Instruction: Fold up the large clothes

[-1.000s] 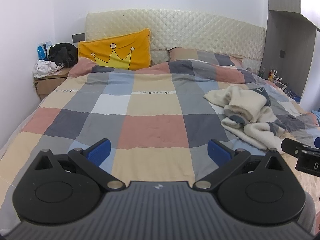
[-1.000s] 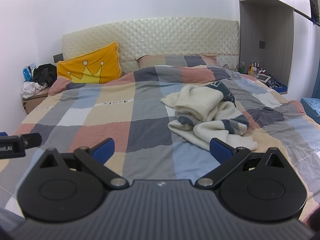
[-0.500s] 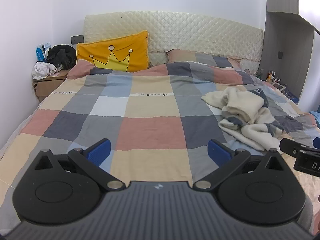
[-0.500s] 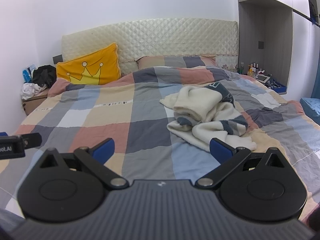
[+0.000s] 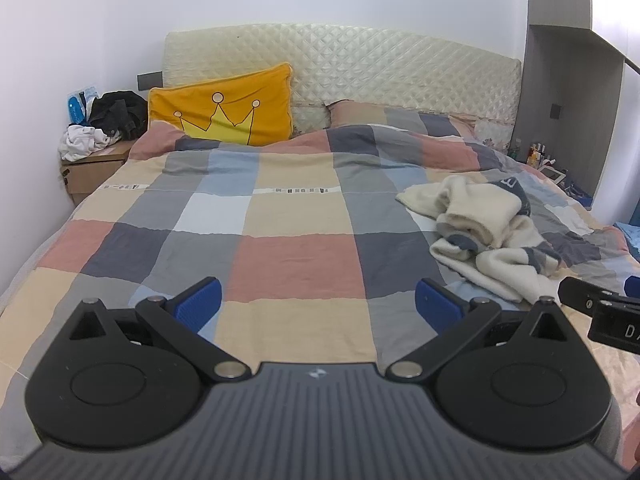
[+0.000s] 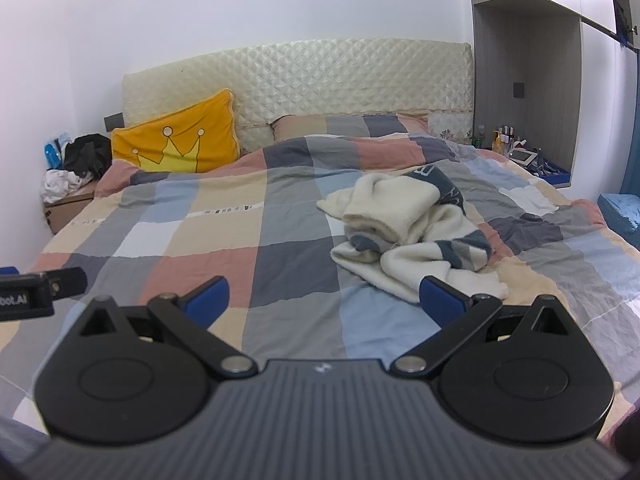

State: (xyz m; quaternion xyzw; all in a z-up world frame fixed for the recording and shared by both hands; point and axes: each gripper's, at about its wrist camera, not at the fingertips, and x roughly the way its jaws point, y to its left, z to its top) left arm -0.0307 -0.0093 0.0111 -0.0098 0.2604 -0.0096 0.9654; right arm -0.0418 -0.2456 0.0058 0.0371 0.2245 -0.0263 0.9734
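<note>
1. Left gripper (image 5: 318,298): jaws spread wide, empty, above the quilt (image 5: 280,264).
2. Right gripper (image 6: 323,298): jaws spread wide, empty, just short of the sweater (image 6: 408,232).
3. Sweater: cream with grey stripes, crumpled on the quilt's right half.
4. Pillow (image 5: 224,110): yellow, crown print, leaning against the headboard (image 5: 360,60).

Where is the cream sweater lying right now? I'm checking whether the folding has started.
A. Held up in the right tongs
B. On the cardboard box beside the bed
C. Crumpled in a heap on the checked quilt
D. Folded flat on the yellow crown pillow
C: the cream sweater lies bunched on the checked quilt, while the left tongs and right tongs are both open and hold nothing.
</note>
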